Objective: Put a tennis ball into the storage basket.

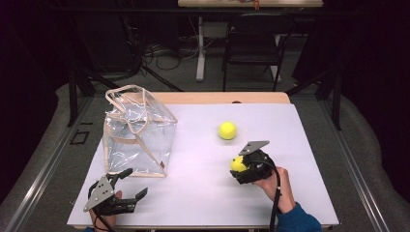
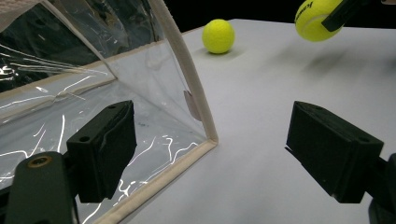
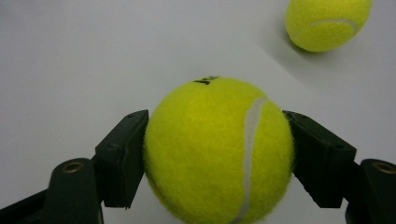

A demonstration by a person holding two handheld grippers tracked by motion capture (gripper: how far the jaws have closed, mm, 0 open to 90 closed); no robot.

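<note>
My right gripper [image 1: 240,167] is shut on a yellow tennis ball [image 1: 237,164] [image 3: 219,151], both jaws pressed to its sides, just above the white table at the right. A second tennis ball [image 1: 227,130] [image 3: 327,21] [image 2: 218,36] lies loose on the table beyond it. A clear plastic bag [image 1: 138,130] [image 2: 98,93] with beige trim stands upright at the left. My left gripper [image 1: 130,186] [image 2: 210,158] is open at the front left, its jaws wide apart near the bag's front corner and holding nothing. The held ball [image 2: 317,18] hangs at the top right of the left gripper view.
The white table top [image 1: 193,193] ends near my hands at the front. A wooden strip [image 1: 217,98] runs along its far edge. Beyond it stand a black chair [image 1: 254,43] and a table leg [image 1: 200,48] on a floor with cables.
</note>
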